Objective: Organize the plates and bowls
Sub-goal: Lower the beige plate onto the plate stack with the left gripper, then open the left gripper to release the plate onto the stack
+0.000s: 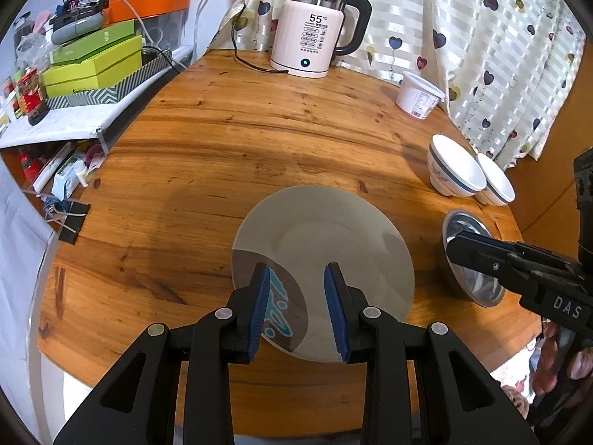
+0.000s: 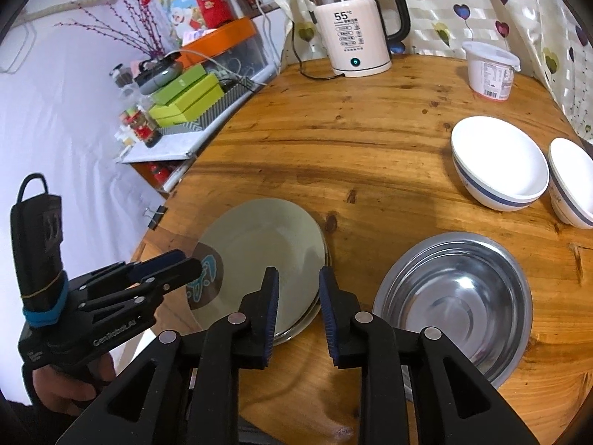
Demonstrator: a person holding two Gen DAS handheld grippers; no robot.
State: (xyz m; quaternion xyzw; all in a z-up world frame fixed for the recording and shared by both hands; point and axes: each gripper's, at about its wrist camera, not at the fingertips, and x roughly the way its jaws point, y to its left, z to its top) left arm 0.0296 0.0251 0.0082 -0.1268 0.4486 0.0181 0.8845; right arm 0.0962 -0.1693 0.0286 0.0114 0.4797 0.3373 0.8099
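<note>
Left wrist view: your left gripper (image 1: 296, 307) hangs with jaws apart over the pale plate (image 1: 333, 244) at lower centre, gripping nothing. Right wrist view: your right gripper (image 2: 298, 315) is parted and empty above that plate's edge, possibly stacked on another; steel bowl (image 2: 456, 304) lower right, two white bowls (image 2: 498, 163) right

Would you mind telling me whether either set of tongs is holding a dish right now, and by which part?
Nothing is held. The left tongs and right tongs both hover open above the plate, their pads clear of it.
</note>
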